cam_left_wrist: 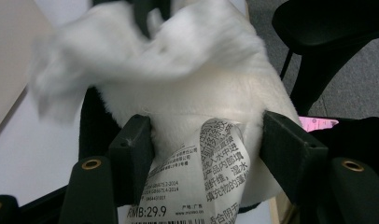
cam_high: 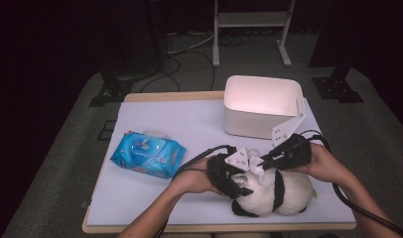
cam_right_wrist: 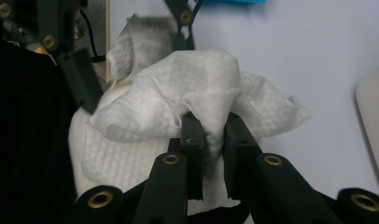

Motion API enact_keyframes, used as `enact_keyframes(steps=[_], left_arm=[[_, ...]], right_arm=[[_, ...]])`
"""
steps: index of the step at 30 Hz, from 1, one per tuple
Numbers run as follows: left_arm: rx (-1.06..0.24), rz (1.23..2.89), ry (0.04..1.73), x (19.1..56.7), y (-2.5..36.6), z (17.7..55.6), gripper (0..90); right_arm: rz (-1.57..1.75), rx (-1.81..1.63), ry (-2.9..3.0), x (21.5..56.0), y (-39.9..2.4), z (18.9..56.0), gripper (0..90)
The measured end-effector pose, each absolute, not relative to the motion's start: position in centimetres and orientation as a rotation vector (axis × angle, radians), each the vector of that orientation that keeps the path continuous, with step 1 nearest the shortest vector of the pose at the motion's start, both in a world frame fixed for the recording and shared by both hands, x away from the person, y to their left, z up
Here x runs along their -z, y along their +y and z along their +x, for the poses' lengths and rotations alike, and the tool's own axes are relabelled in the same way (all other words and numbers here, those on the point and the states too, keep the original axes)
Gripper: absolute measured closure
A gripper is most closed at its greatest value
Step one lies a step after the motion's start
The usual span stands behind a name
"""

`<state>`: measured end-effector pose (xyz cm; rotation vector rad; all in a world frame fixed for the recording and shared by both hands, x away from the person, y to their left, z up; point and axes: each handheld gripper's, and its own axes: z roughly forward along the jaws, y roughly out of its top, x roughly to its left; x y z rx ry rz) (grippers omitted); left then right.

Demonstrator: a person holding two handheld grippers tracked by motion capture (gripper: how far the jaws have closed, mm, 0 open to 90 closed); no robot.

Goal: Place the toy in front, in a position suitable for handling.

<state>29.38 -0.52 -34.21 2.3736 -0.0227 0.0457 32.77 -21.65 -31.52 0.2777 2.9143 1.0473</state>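
R hand-held gripper (cam_right_wrist: 211, 135) clamps wipe (cam_right_wrist: 178, 93) | L hand-held gripper (cam_left_wrist: 206, 144) grips panda (cam_left_wrist: 197, 93) | tag (cam_left_wrist: 201, 182) in L view

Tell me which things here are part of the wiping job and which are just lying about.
In use: plush panda, clamped by the left gripper; white wipe, pinched in the right gripper.
Lying about: blue wipes pack; white bin.

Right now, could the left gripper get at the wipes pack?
Probably not yet. The left gripper is clamped on the plush panda, with fur pressed between its pads. The wipes pack lies apart on bare table to its left; once the panda is released, the way looks free.
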Motion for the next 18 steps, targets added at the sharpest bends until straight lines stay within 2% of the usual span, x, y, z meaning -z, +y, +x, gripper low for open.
enact_keyframes(steps=[6,18], left_arm=[[-0.048,2.369,-0.003,34.3,-0.2,29.6,36.4],[-0.016,2.333,0.086,35.1,0.7,31.4,35.8]], right_arm=[[0.263,-1.01,2.943,31.6,-19.8,34.2,79.4],[0.409,-0.979,2.896,32.9,-23.7,33.8,79.4]])
